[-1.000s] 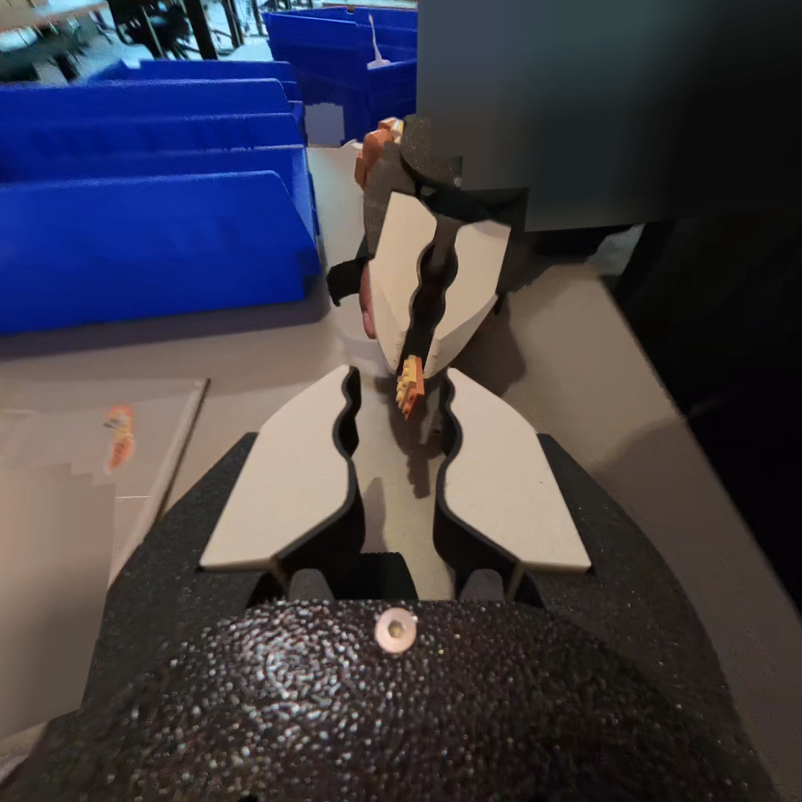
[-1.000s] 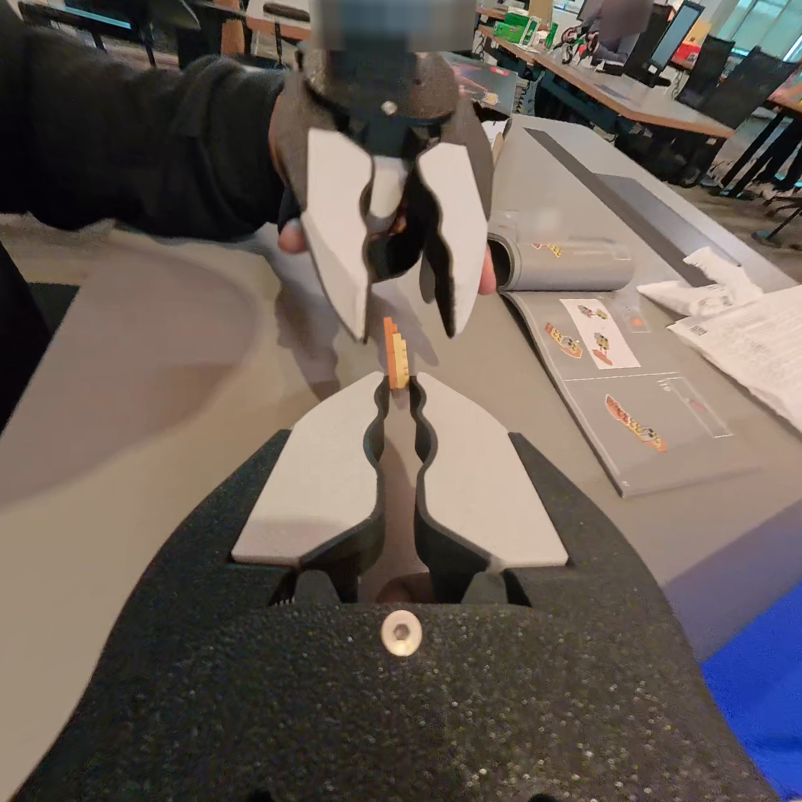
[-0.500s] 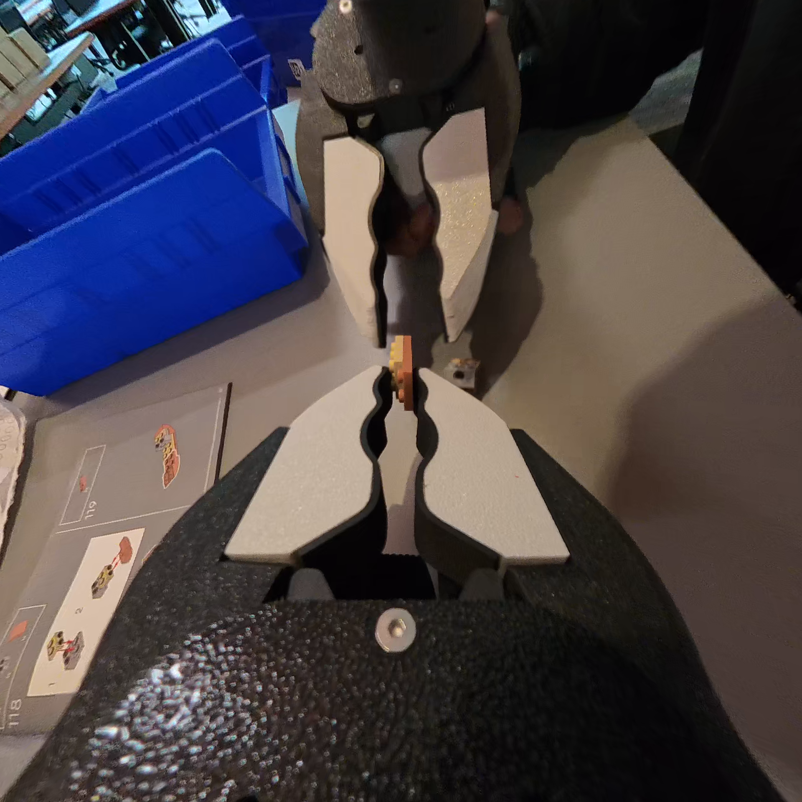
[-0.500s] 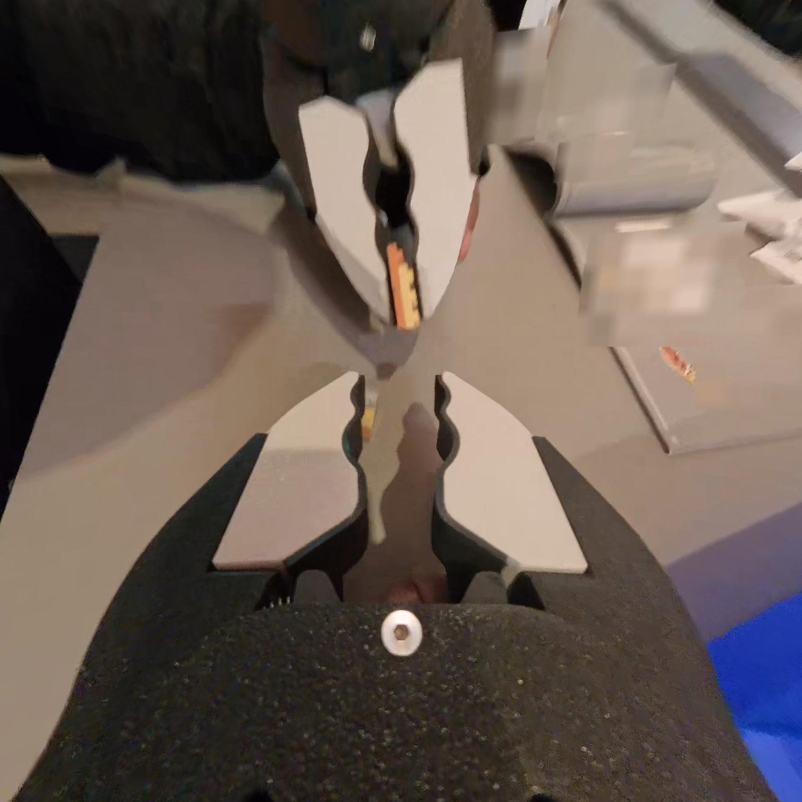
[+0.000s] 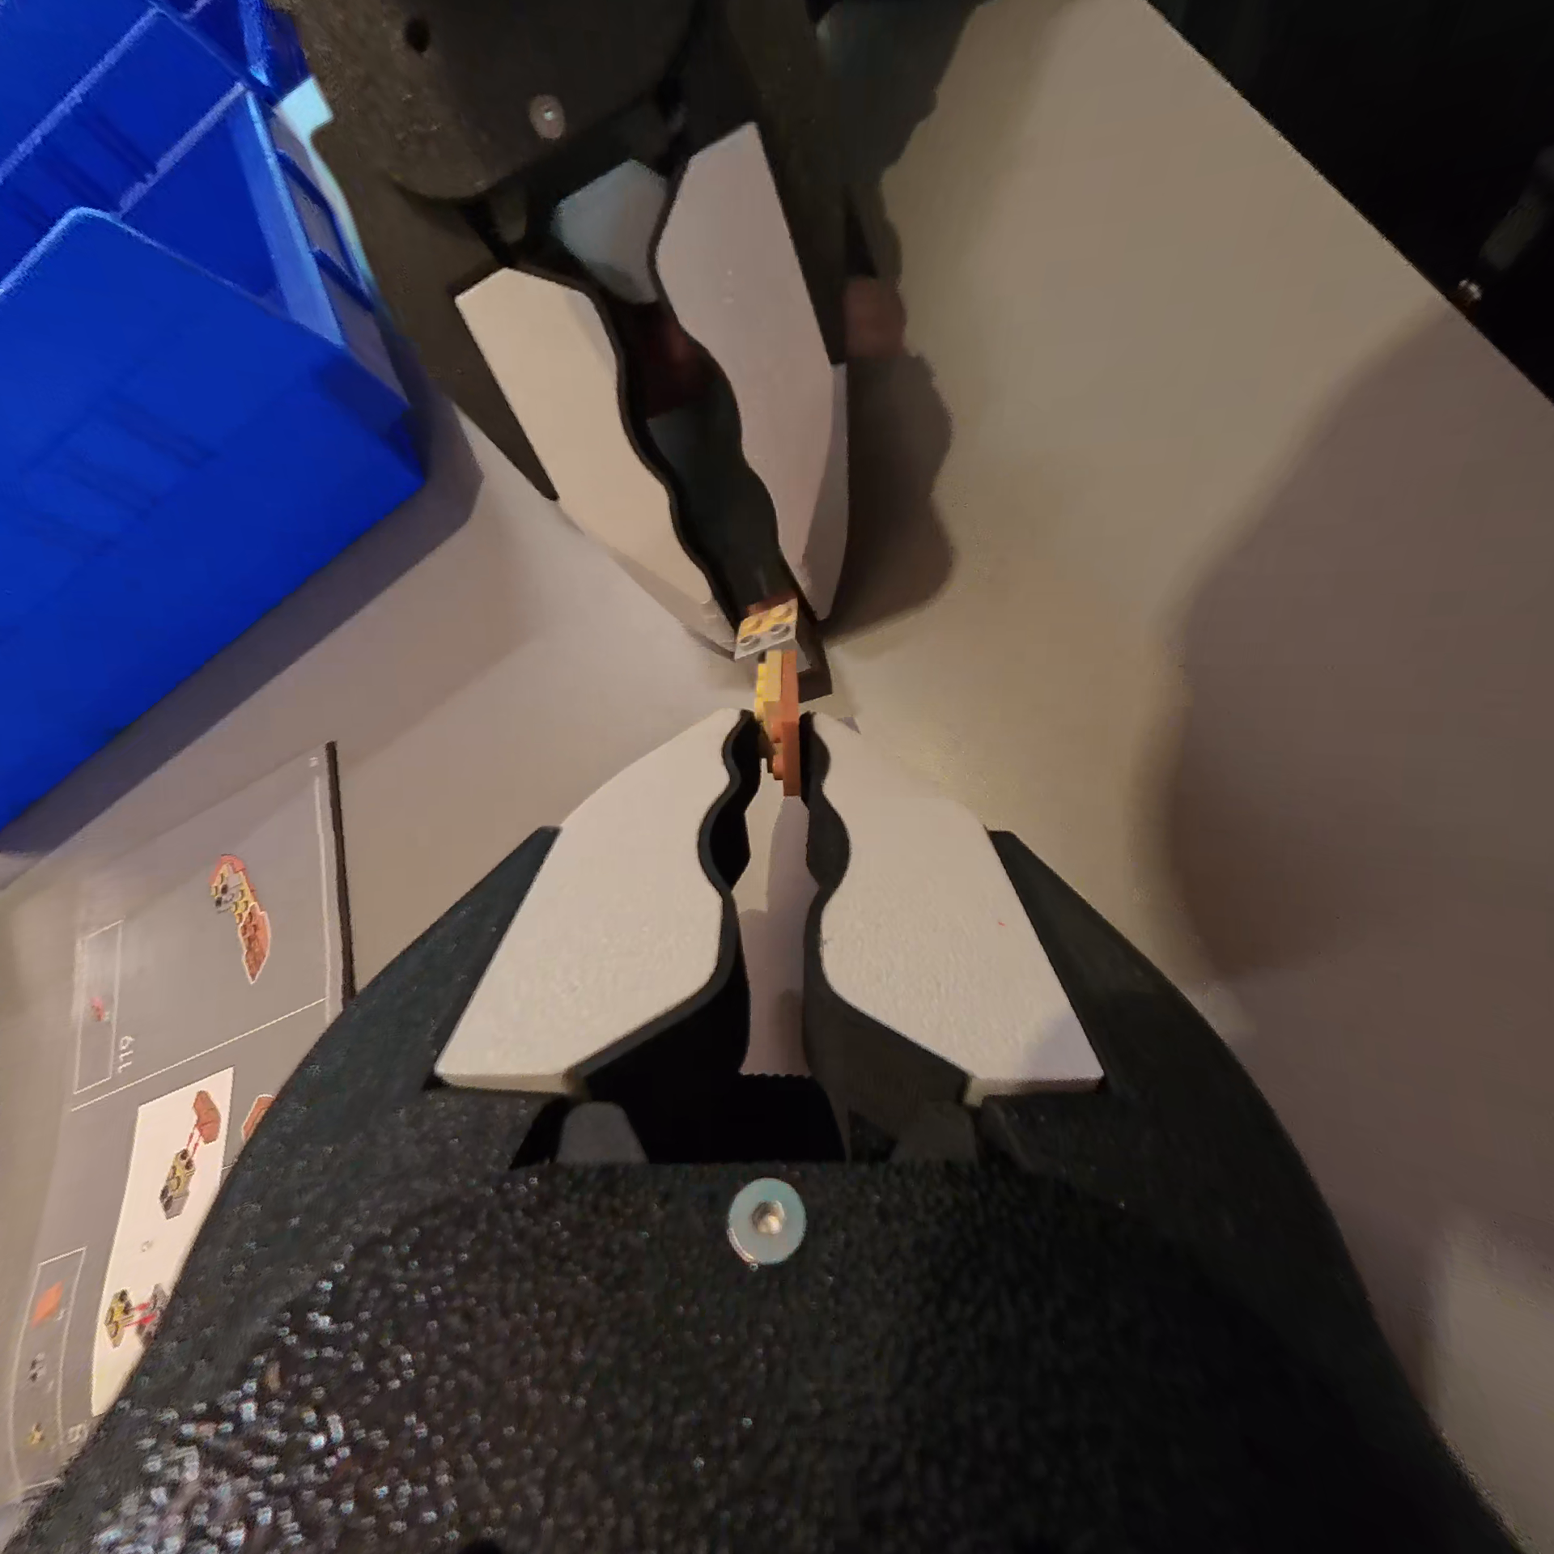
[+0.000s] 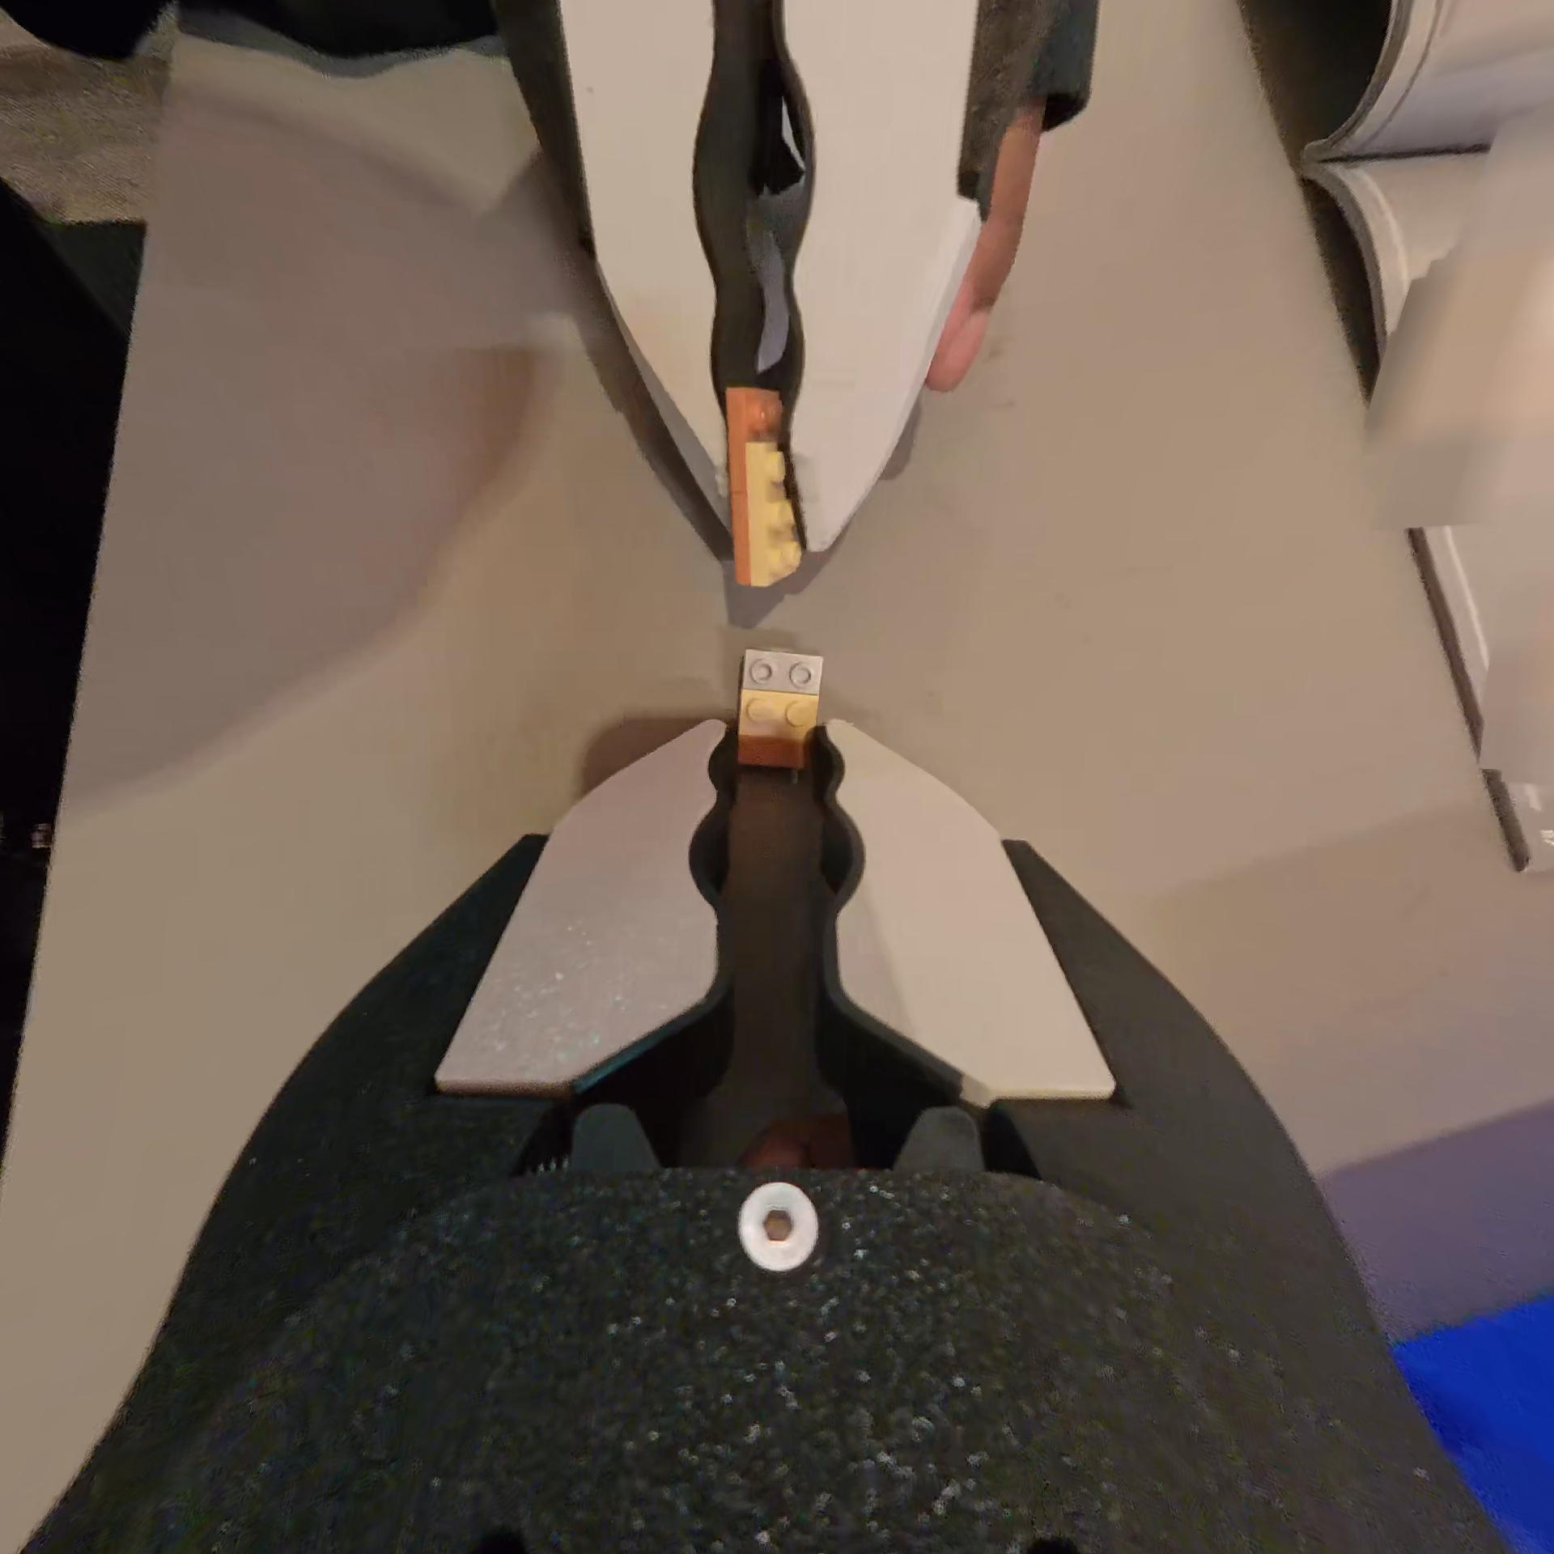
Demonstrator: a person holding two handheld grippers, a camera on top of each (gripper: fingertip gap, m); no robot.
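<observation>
Two claws meet tip to tip above the surface (image 6: 336,504): left claw (image 5: 778,740) pinches an orange-and-yellow brick strip (image 5: 782,715) edgewise, right claw (image 6: 775,740) pinches a grey-yellow-brown brick stack (image 6: 780,706), studs upward.

Left tool (image 5: 778,725) holds an orange-and-yellow brick plate (image 5: 780,715); right tool (image 6: 774,737) a grey, tan and brown brick stack (image 6: 779,705); blue bins (image 5: 168,471); grey worktop (image 5: 1093,504).

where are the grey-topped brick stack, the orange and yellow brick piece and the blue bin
grey-topped brick stack (image 6: 781,673), right wrist view, grey studded top
orange and yellow brick piece (image 6: 765,504), right wrist view, yellow studded face
blue bin (image 5: 168,471), left wrist view, front wall
</observation>
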